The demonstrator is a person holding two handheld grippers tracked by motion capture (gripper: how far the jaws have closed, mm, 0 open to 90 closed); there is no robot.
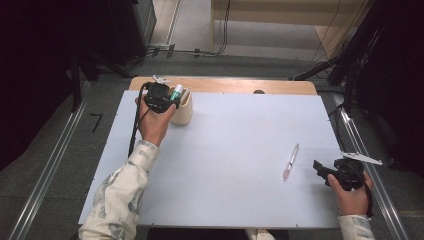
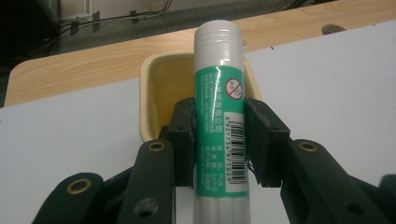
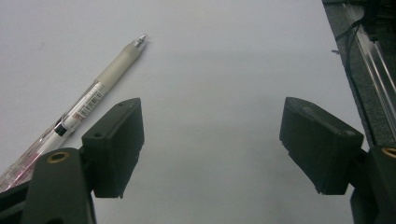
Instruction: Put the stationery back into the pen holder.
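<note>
A glue stick (image 2: 219, 112) with a green label and a white body is clamped between the pads of my left gripper (image 2: 219, 140). In the high view that left gripper (image 1: 165, 97) hovers at the rim of a cream cup (image 1: 184, 111) at the table's far left, with the glue stick (image 1: 177, 91) over the cup's mouth. The cup (image 2: 159, 88) looks hollow with nothing showing inside. My right gripper (image 3: 211, 140) is open just above the white sheet, nothing between its jaws. A clear pen (image 3: 84, 109) lies to its left, and the same pen (image 1: 290, 161) lies left of the right gripper (image 1: 330, 172).
A white sheet (image 1: 230, 150) covers most of the wooden table (image 1: 240, 85). Metal rails (image 1: 367, 160) run along both sides of the table, and cables lie on the floor beyond the far edge.
</note>
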